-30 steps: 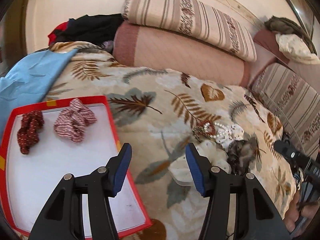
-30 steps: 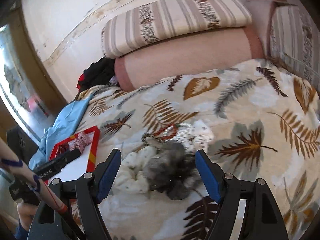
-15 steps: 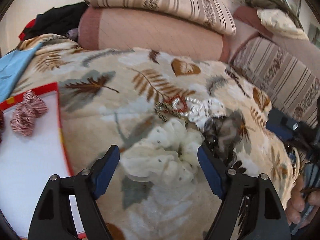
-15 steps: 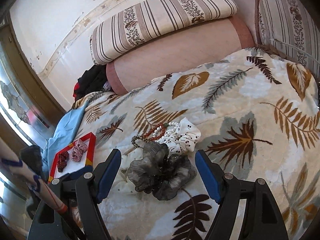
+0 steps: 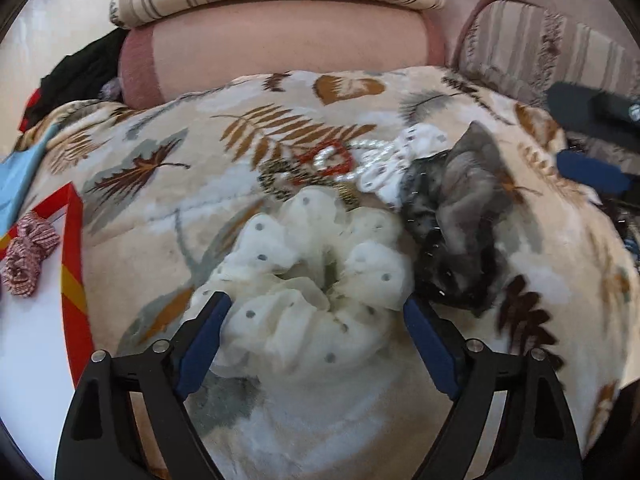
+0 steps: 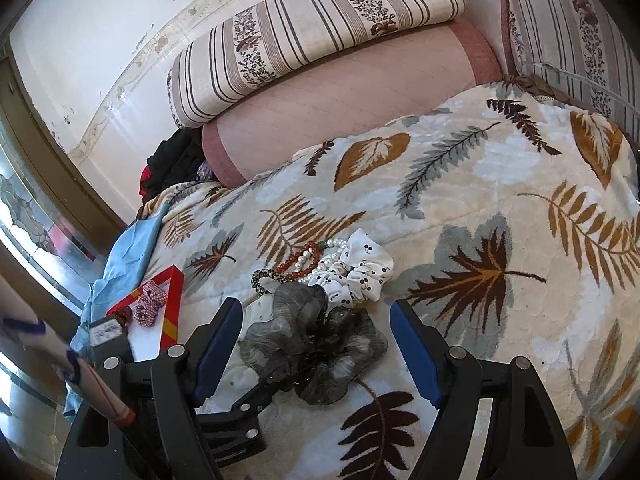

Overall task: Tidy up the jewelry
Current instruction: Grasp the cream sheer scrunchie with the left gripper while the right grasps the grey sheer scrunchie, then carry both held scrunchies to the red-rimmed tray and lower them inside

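Observation:
A cream dotted scrunchie (image 5: 312,276) lies on the leaf-print blanket, and my open left gripper (image 5: 316,340) straddles its near side. Beside it on the right lies a grey sheer scrunchie (image 5: 460,232), also in the right wrist view (image 6: 316,344), where my open right gripper (image 6: 316,348) hovers around it. Behind them lie a white polka-dot scrunchie (image 6: 356,268), a pearl bracelet (image 5: 360,160), a red bead bracelet (image 5: 320,164) and a dark beaded bracelet (image 6: 264,278). A red-framed white tray (image 5: 74,280) at the left holds a red-striped scrunchie (image 5: 26,256).
Striped cushions (image 6: 320,32) and a pink bolster (image 6: 344,104) line the back. A blue cloth (image 6: 128,256) and dark clothes (image 6: 172,164) lie at the left. The blanket (image 6: 500,208) stretches away to the right.
My left gripper has moved right from the tray to the cream scrunchie and opened wider around it. My right gripper has pulled back and up a little from the grey scrunchie.

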The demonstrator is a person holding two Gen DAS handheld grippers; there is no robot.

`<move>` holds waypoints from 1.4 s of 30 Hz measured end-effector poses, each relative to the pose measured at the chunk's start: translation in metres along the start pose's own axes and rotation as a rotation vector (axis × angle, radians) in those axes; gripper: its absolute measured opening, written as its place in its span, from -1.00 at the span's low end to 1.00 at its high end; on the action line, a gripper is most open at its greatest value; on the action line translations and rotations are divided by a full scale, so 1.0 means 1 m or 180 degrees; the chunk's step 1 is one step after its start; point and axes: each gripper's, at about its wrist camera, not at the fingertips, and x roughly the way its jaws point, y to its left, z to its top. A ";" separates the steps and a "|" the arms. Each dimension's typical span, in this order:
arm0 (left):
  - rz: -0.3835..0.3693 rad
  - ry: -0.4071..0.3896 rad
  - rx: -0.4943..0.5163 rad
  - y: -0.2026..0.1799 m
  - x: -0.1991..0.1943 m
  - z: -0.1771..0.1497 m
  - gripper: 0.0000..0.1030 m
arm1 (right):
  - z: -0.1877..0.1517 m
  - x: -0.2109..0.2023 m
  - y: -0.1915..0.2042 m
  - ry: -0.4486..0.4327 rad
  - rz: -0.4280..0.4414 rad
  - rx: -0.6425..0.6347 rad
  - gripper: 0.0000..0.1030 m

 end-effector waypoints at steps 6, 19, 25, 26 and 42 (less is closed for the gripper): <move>-0.0053 -0.0037 -0.0262 0.024 -0.008 0.007 -0.45 | 0.000 0.005 -0.006 0.0041 -0.0004 0.0040 0.56; -0.0036 -0.0812 -0.0509 0.057 -0.072 0.021 -0.49 | -0.016 0.037 -0.003 0.0347 0.0098 0.0141 0.72; -0.0044 -0.0760 -0.0498 0.059 -0.069 0.020 -0.49 | -0.031 0.070 0.005 0.0592 -0.0204 -0.0004 0.72; -0.0040 -0.0753 -0.0491 0.059 -0.069 0.019 -0.49 | -0.032 0.073 0.006 0.0607 -0.0236 -0.0039 0.72; -0.0038 -0.0788 -0.0441 0.056 -0.072 0.018 -0.49 | -0.023 0.039 0.036 0.0117 -0.0187 -0.0569 -0.89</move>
